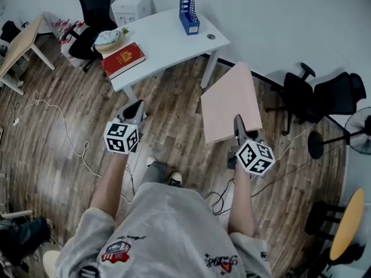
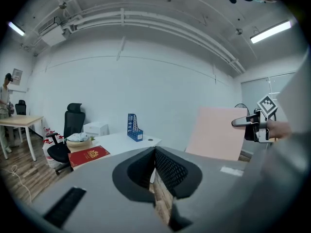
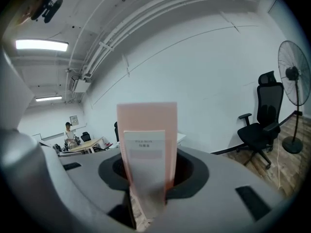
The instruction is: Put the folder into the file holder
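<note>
My right gripper (image 1: 238,126) is shut on a pink folder (image 1: 229,102), held upright above the wooden floor; in the right gripper view the folder's (image 3: 146,144) spine with its white label stands between the jaws. The blue file holder (image 1: 188,10) stands empty at the far edge of the white table (image 1: 168,42); it also shows in the left gripper view (image 2: 133,127). My left gripper (image 1: 134,112) hangs shut with nothing in it, short of the table's near edge. From the left gripper view the folder (image 2: 217,132) shows at right.
On the table lie a red book (image 1: 123,59), a bowl with a cloth (image 1: 108,39) and a white box (image 1: 132,7). Black office chairs (image 1: 95,4) (image 1: 322,94) stand at the left and right. Cables trail over the floor. A wooden desk (image 1: 17,45) is far left.
</note>
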### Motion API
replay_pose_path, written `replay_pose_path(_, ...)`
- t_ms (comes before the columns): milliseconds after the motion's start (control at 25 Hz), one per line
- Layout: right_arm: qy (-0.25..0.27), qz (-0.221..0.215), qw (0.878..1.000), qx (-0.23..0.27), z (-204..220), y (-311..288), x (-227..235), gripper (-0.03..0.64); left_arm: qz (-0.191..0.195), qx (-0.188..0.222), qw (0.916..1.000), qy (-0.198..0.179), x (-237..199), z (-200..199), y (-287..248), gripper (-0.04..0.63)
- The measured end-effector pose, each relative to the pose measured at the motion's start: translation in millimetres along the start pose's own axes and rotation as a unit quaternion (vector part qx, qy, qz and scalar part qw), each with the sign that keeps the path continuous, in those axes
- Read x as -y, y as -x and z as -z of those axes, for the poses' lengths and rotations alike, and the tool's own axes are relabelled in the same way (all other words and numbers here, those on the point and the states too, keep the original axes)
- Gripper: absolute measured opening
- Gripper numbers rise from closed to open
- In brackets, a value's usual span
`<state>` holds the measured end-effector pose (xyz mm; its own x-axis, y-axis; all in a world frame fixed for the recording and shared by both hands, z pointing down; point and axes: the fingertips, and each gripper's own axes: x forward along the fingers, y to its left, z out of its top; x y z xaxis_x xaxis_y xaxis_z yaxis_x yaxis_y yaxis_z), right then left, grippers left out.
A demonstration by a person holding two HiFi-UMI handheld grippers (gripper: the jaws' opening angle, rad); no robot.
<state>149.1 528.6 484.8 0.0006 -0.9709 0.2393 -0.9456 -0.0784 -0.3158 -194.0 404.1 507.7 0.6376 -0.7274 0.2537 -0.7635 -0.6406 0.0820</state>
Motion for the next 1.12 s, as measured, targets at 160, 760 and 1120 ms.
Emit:
replay_pose_path(160,-0.015,0.002,1.000,-0.004,-2.0,1.0,11.6,0.153,-0.002,-0.001,1.0000,0.004,0.6,-0.8,-0.7,0.006)
replay_pose_path(760,-0.015,-0.008,0.999,-0.039,2.4,-77.2,7.0,0.153,-0.003,-0.012,0.9978,0.066,-48.1,9.9,-61.7,0.006)
replay_pose_path(1120,-0.002,0.001,0.999,-0.051,-27.8,-183.2,3.0,0.153,0.012,-0.017,0.9964,0.082,-109.4,-7.4,-163.2,0.006)
